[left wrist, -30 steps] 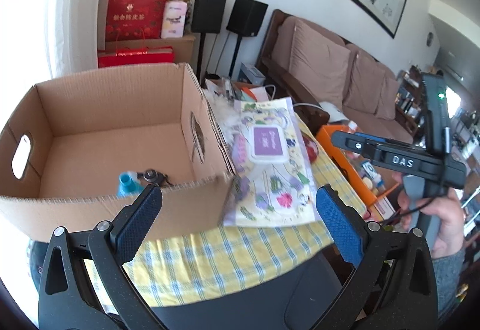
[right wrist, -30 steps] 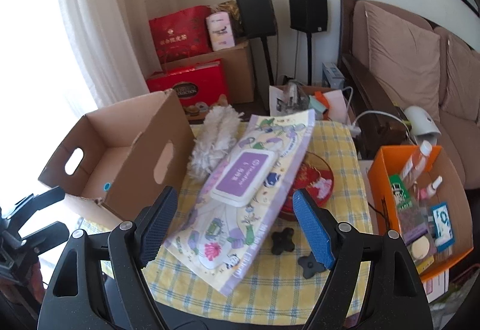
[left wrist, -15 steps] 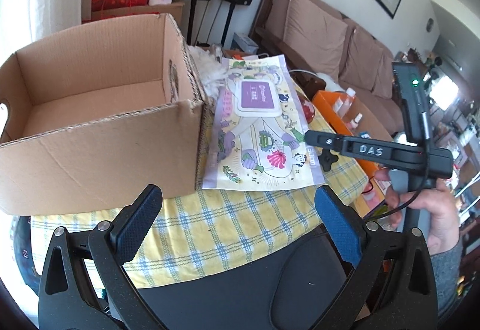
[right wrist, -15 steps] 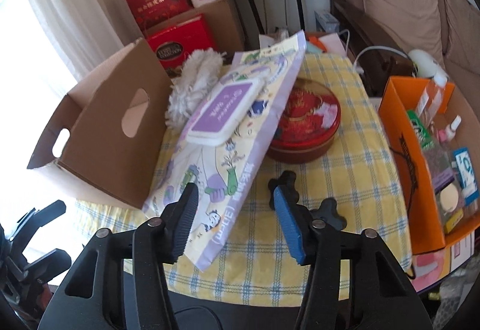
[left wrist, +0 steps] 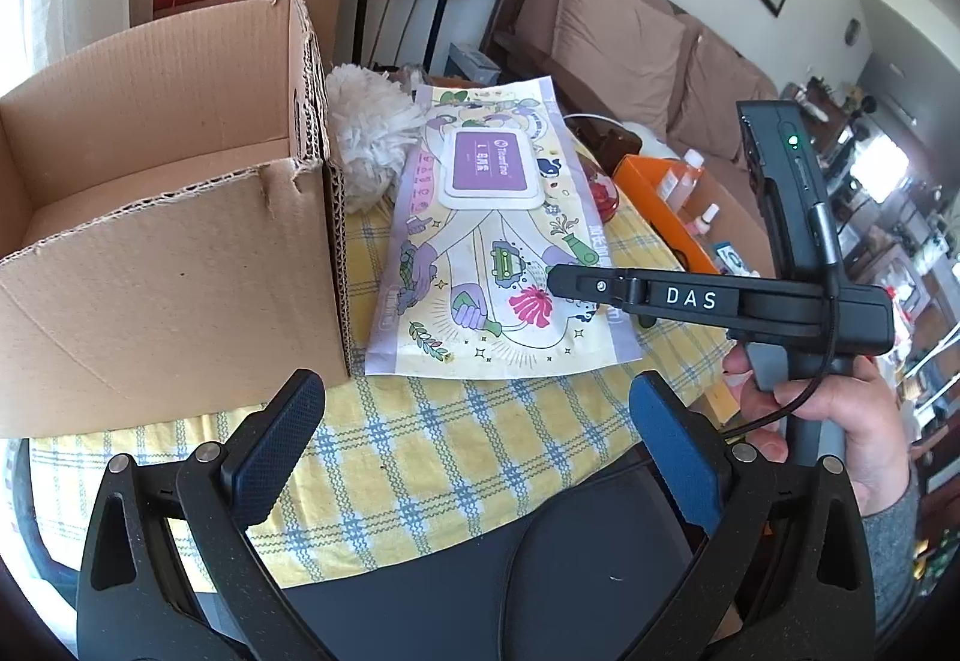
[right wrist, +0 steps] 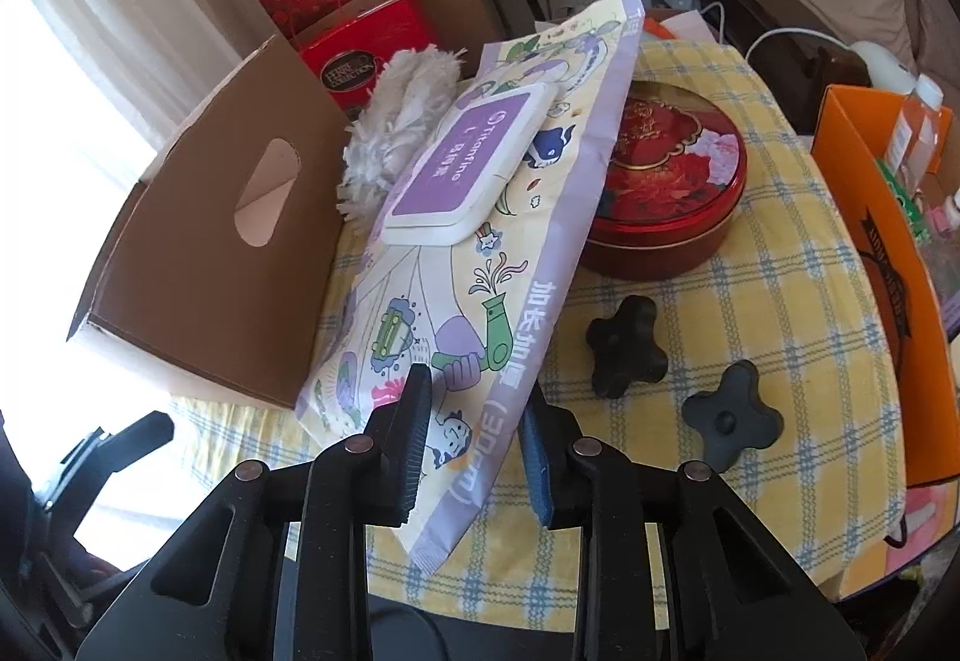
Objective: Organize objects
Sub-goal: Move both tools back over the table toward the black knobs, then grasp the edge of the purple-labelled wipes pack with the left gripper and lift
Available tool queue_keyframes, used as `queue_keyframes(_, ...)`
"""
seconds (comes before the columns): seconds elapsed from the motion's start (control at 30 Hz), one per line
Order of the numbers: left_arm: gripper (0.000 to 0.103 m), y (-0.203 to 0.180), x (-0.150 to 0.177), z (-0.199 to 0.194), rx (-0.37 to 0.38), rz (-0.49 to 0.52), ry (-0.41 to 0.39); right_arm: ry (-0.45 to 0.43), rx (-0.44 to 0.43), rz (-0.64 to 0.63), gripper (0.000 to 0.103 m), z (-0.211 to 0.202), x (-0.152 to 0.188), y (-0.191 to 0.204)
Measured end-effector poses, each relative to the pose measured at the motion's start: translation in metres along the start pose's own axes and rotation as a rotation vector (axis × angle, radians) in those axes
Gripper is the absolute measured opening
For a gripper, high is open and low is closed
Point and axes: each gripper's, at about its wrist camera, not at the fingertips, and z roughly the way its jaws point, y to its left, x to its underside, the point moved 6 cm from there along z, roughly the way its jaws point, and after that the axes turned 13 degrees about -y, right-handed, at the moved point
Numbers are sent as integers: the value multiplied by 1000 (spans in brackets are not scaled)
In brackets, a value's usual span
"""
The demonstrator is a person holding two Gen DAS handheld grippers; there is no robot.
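Note:
A flat wipes pack (right wrist: 474, 265) with a purple lid leans across the yellow checked tablecloth (right wrist: 774, 301), propped on a white fluffy duster (right wrist: 408, 108) and a red round tin (right wrist: 666, 181). My right gripper (right wrist: 474, 433) is closing on the pack's near corner; the pack fills the gap between both pads. In the left wrist view that gripper lies over the wipes pack (left wrist: 498, 253), held by a hand (left wrist: 840, 421). My left gripper (left wrist: 480, 457) hangs open above the table's near edge with nothing between its fingers. An open cardboard box (left wrist: 168, 265) stands to the left.
Two black star-shaped knobs (right wrist: 627, 340) (right wrist: 729, 424) lie on the cloth right of the pack. An orange box (right wrist: 876, 253) of small bottles stands at the right edge of the table. Red gift boxes, speakers and a sofa sit behind.
Both grippers have come down toward the table. The right jaws have narrowed from wide apart to a grip around the wipes pack's near corner. The left jaws stay wide.

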Motion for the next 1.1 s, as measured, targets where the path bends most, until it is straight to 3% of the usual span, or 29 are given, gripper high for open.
queue_keyframes(0.1, 101, 1, 2, 4, 1, -7, 5, -1, -22, 20, 23, 1, -1, -1)
queue_keyframes(0.17, 101, 2, 2, 6, 5, -14, 10, -6, -39, 25, 9, 1, -1, -1)
queue_keyframes(0.27, 101, 3, 4, 8, 12, -27, 12, -26, -45, 12, 7, -3, -3, 1)
queue_keyframes(0.53, 101, -2, 12, 19, 74, -66, 51, -97, 7, -28, 4, -32, -14, -8)
queue_keyframes(0.8, 101, -7, 19, 59, 155, -168, 143, -96, 40, -13, 3, -51, -8, -32)
queue_keyframes(1.1, 101, -15, 10, 89, 167, -200, 91, -72, 57, -32, 3, -52, -1, -39)
